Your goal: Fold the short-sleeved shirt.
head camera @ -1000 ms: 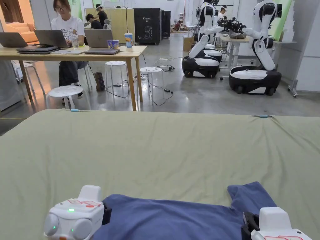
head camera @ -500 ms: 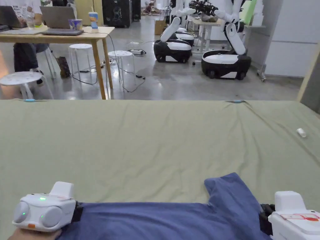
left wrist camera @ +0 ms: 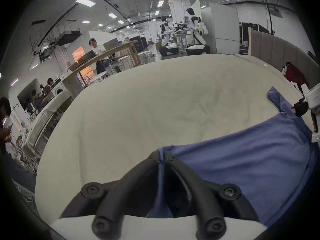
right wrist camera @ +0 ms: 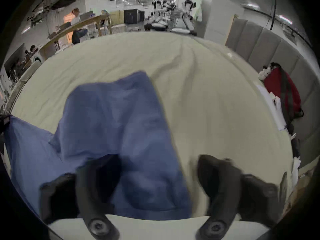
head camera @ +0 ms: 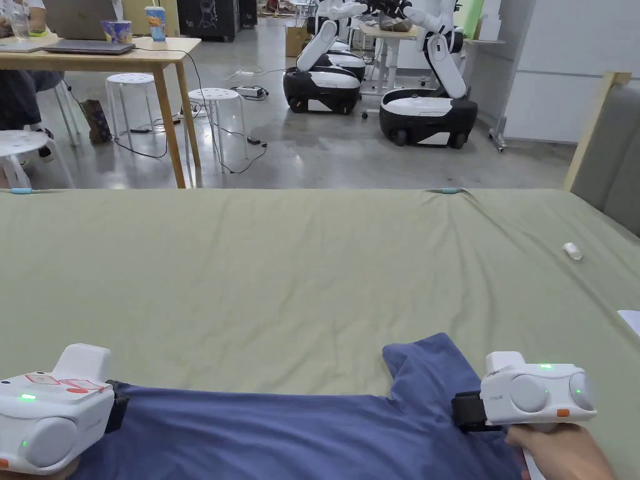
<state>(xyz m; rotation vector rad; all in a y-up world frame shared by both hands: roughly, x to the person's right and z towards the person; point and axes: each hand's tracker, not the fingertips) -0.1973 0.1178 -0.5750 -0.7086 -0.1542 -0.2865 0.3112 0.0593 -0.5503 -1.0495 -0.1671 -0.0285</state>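
A blue short-sleeved shirt (head camera: pixel 300 431) lies flat at the near edge of the green sheet (head camera: pixel 312 269), one sleeve (head camera: pixel 431 369) pointing away from me. My left gripper (head camera: pixel 119 403) is at the shirt's left edge; in the left gripper view (left wrist camera: pixel 161 159) its jaws are pressed together on the cloth's corner (left wrist camera: pixel 242 165). My right gripper (head camera: pixel 465 409) points left at the base of the sleeve. In the right gripper view (right wrist camera: pixel 155 164) its jaws stand wide apart with the sleeve (right wrist camera: pixel 117 122) lying between them. The shirt's near part is cut off by the frame.
A small white object (head camera: pixel 572 251) lies on the sheet at the right. A grey padded headboard (head camera: pixel 609 156) borders the right side, with a red bag (right wrist camera: pixel 284 94) and papers against it. Beyond the bed are a wooden table (head camera: pixel 125 53), stools (head camera: pixel 209 97) and wheeled robots (head camera: pixel 425 106).
The head camera has tilted down and turned right. My right gripper has turned on its side and now points left at the sleeve; the left gripper stays on the shirt's left edge.
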